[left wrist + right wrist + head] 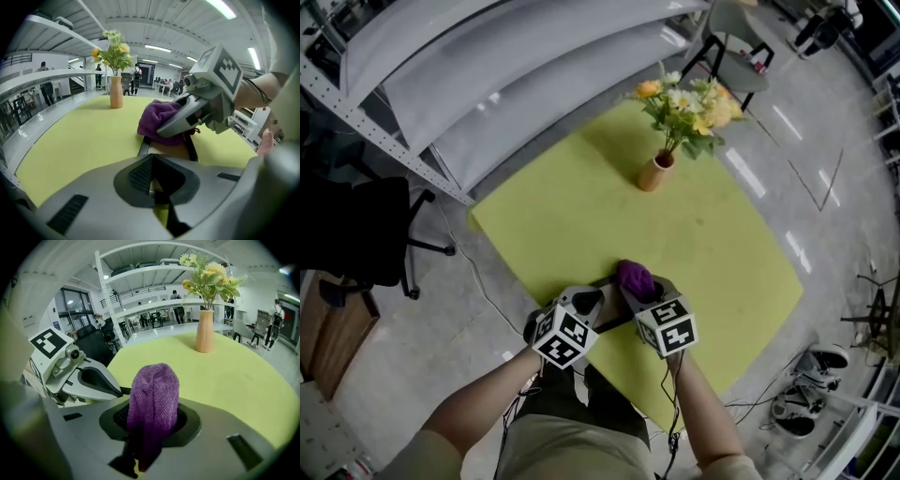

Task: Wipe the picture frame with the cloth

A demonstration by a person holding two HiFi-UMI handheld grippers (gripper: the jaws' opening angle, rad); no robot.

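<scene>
Forearms reach in at bottom centre; right hand-held gripper (151, 430) pinches cloth (154, 392) on frame (167, 151); left hand-held gripper (155, 183) pressed onto frame's near edge.

Table, yellow-green top (572, 220): fills the centre of the head view.
Vase, tan (654, 173): upright on the table, upper centre, well apart from the near edge.
Flowers, yellow and white, green leaves (689, 101): standing in the vase.
Shelving, grey metal (441, 84): upper left.
Office chair, black (366, 234): left edge, on the floor.
Chair, grey (739, 52): top right.
Sneakers, one pair (794, 410): lower right, on the floor.
</scene>
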